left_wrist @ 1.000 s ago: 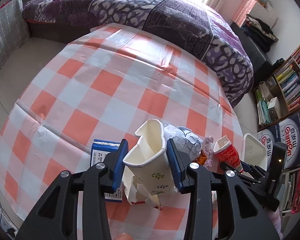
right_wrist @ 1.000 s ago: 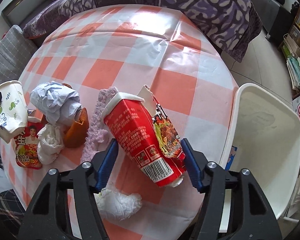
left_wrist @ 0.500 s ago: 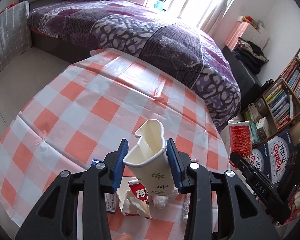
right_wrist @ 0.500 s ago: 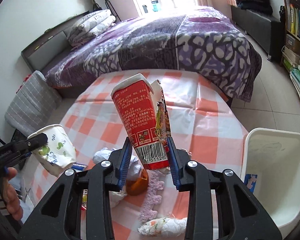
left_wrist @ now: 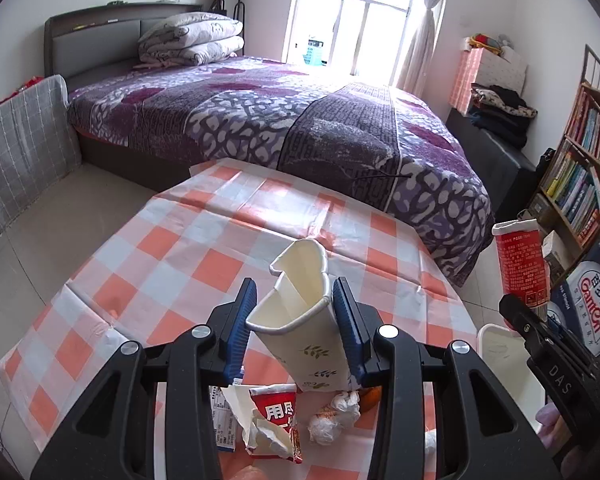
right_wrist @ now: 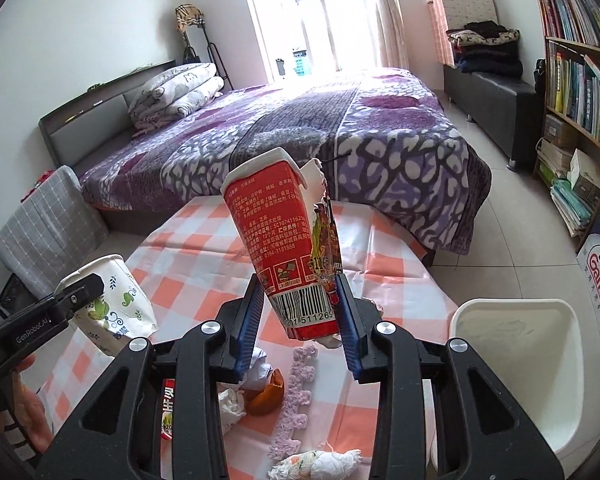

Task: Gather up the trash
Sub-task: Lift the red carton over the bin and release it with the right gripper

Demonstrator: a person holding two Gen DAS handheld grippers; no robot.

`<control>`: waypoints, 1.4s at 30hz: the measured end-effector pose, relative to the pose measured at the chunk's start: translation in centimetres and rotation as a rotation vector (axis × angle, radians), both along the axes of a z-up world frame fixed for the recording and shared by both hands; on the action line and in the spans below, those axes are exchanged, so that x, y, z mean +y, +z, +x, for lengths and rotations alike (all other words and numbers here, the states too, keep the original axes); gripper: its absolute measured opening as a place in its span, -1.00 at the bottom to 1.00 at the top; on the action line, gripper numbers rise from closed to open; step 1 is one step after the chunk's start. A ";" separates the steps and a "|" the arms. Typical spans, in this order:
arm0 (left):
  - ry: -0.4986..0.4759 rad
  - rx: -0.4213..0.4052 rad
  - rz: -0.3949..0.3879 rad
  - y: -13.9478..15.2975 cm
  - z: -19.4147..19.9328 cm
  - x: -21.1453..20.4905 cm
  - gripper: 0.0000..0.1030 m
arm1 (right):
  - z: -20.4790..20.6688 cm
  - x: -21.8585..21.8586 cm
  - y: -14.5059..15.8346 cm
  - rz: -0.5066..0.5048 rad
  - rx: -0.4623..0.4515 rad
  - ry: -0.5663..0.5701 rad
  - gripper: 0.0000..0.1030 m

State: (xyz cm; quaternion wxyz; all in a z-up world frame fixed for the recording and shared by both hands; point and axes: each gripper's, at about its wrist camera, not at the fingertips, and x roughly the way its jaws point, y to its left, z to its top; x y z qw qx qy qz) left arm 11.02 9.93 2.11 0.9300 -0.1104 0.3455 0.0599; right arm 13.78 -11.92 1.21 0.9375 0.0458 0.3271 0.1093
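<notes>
My left gripper [left_wrist: 294, 300] is shut on a squashed white paper cup [left_wrist: 300, 320] with a leaf print, held above the checked tablecloth [left_wrist: 188, 264]. The same cup [right_wrist: 116, 304] shows at the left of the right wrist view. My right gripper [right_wrist: 298, 292] is shut on the lower end of a crushed red noodle cup [right_wrist: 276, 216], which stands upright in the air. That red cup [left_wrist: 520, 264] also appears at the right edge of the left wrist view. A white bin [right_wrist: 512, 304] stands open just right of the table, below and to the right of the red cup.
Litter lies on the table's near part: a red wrapper [left_wrist: 278, 416], tissue wads [left_wrist: 336, 416], a pink knitted strip [right_wrist: 296, 396], an orange peel [right_wrist: 266, 394] and a rolled cloth [right_wrist: 320, 462]. A purple bed [left_wrist: 300, 128] lies beyond the table, with bookshelves [right_wrist: 580, 80] at the right.
The right gripper closed on the red cup and lifted it off the table. The left gripper rose with the white cup. Both views tilted up toward the bed and window.
</notes>
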 end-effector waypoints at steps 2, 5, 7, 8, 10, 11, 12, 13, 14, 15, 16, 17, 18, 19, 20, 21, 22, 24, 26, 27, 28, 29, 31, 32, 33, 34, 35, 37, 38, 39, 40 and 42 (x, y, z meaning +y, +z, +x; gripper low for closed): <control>0.011 -0.021 0.022 0.2 -0.2 -0.7 -0.22 | -0.3 -0.3 0.1 -0.014 -0.015 -0.013 -0.34; 0.034 -0.042 0.034 0.1 -0.3 -1.8 -0.22 | -0.5 -0.7 0.1 -0.032 -0.025 -0.024 -0.34; 0.039 -0.052 0.046 0.0 -0.4 -2.6 -0.22 | -0.6 -1.2 0.1 -0.037 -0.025 -0.034 -0.34; 0.037 -0.055 0.053 0.0 -0.4 -3.1 -0.22 | -0.6 -1.3 0.1 -0.038 -0.025 -0.039 -0.34; 0.031 -0.063 0.066 0.0 -0.4 -4.1 -0.22 | -0.6 -1.9 0.1 -0.044 -0.022 -0.049 -0.33; 0.026 -0.068 0.072 0.1 -0.4 -4.6 -0.22 | -0.6 -2.2 0.1 -0.047 -0.020 -0.055 -0.33; 0.020 -0.073 0.078 0.2 -0.4 -5.0 -0.22 | -0.7 -2.5 0.1 -0.048 -0.019 -0.063 -0.33; 0.014 -0.076 0.083 0.3 -0.3 -5.5 -0.22 | -0.7 -2.9 0.1 -0.048 -0.017 -0.070 -0.33; 0.009 -0.079 0.086 0.3 -0.3 -5.9 -0.22 | -0.7 -3.2 0.1 -0.048 -0.015 -0.076 -0.33; 0.004 -0.081 0.087 0.4 -0.3 -6.2 -0.22 | -0.8 -3.5 0.1 -0.049 -0.012 -0.083 -0.33; -0.001 -0.081 0.086 0.4 -0.3 -6.6 -0.22 | -0.8 -3.8 0.1 -0.049 -0.011 -0.093 -0.33; -0.005 -0.080 0.086 0.4 -0.2 -6.9 -0.22 | -0.9 -4.2 0.1 -0.047 -0.010 -0.102 -0.33; -0.009 -0.079 0.085 0.3 -0.2 -7.2 -0.22 | -0.9 -4.6 0.2 -0.044 -0.008 -0.110 -0.33; -0.014 -0.077 0.084 0.3 -0.1 -7.4 -0.22 | -1.0 -5.0 0.2 -0.041 -0.007 -0.119 -0.33; -0.019 -0.077 0.083 0.3 -0.1 -7.8 -0.22 | -1.0 -5.5 0.2 -0.040 -0.007 -0.129 -0.33; -0.025 -0.076 0.082 0.3 -0.1 -8.0 -0.22 | -1.0 -5.9 0.3 -0.039 -0.006 -0.138 -0.32; -0.032 -0.076 0.082 0.3 -0.1 -8.4 -0.22 | -1.0 -6.3 0.3 -0.038 -0.003 -0.147 -0.32; -0.047 -0.075 0.086 0.3 -0.1 -9.1 -0.22 | -0.9 -7.1 0.3 -0.033 0.003 -0.171 -0.32; -0.064 -0.074 0.090 0.2 -0.2 -9.8 -0.22 | -0.8 -8.0 0.2 -0.024 0.016 -0.198 -0.31; -0.072 -0.073 0.092 0.2 -0.2 -10.2 -0.22 | -0.8 -8.6 0.1 -0.017 0.025 -0.213 -0.31; -0.080 -0.072 0.093 0.1 -0.2 -10.6 -0.22 | -0.8 -9.1 0.0 -0.008 0.034 -0.227 -0.31; -0.088 -0.070 0.094 0.1 -0.2 -11.0 -0.22 | -0.7 -9.7 0.0 0.001 0.042 -0.242 -0.31; -0.104 -0.069 0.093 0.0 -0.2 -11.7 -0.22 | -0.7 -10.8 -0.1 0.018 0.056 -0.276 -0.31; -0.113 -0.067 0.090 0.0 -0.2 -12.0 -0.22 | -0.7 -11.3 -0.1 0.022 0.062 -0.292 -0.31; -0.122 -0.066 0.084 0.0 -0.2 -12.4 -0.22 | -0.7 -11.8 -0.2 0.025 0.068 -0.309 -0.30; -0.132 -0.064 0.079 0.0 -0.2 -12.7 -0.22 | -0.7 -12.3 -0.3 0.028 0.074 -0.328 -0.29; -0.141 -0.062 0.075 -0.1 -0.2 -13.0 -0.22 | -0.7 -12.8 -0.4 0.033 0.081 -0.345 -0.26; -0.159 -0.059 0.071 -0.1 -0.2 -13.7 -0.22 | -0.9 -13.8 -0.6 0.040 0.096 -0.382 -0.19; -0.168 -0.057 0.069 -0.2 -0.2 -14.1 -0.22 | -0.9 -14.3 -0.7 0.045 0.103 -0.397 -0.16; -0.177 -0.054 0.067 -0.2 -0.2 -14.5 -0.22 | -1.0 -14.8 -0.8 0.053 0.111 -0.411 -0.13; -0.186 -0.050 0.063 -0.3 -0.2 -14.8 -0.22 | -1.0 -15.3 -0.9 0.064 0.115 -0.421 -0.10; -0.205 -0.044 0.057 -0.4 -0.2 -15.6 -0.22 | -1.4 -16.3 -0.9 0.082 0.118 -0.452 0.12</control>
